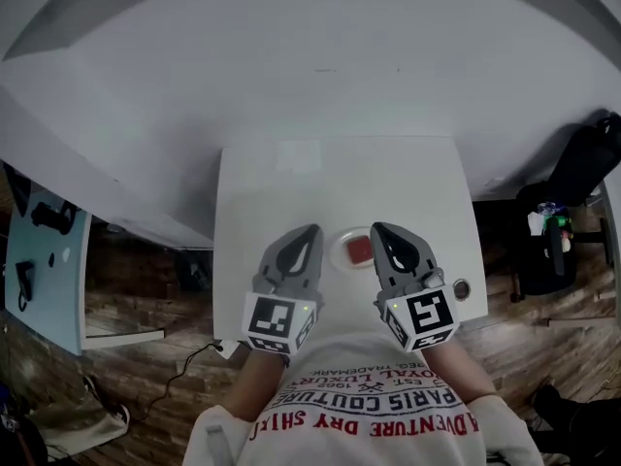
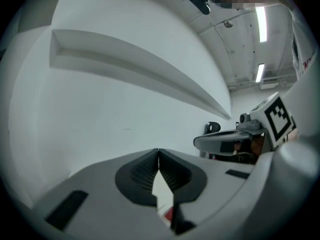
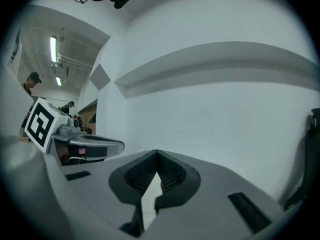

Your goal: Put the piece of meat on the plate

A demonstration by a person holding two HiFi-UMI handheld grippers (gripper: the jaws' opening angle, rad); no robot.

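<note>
Since meat point(image 1: 360, 250) is lying on plate point(image 1: 337, 252) at frame centre, reading placing as finished; seeing left gripper point(image 1: 313, 231), right gripper point(image 1: 377, 229) either side, both shut tight, empty; expecting only pull-back next.

1. Beyond the plate point(image 1: 336, 252), the table point(image 1: 291, 192) lies bare up to the wall point(image 1: 320, 56).
2. A small round object point(image 1: 461, 288) sits near its right edge.
3. The left gripper point(image 1: 311, 231) and right gripper point(image 1: 377, 229) closely flank the plate.

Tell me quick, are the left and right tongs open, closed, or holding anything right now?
Left tongs: closed, holding nothing.
Right tongs: closed, holding nothing.
</note>
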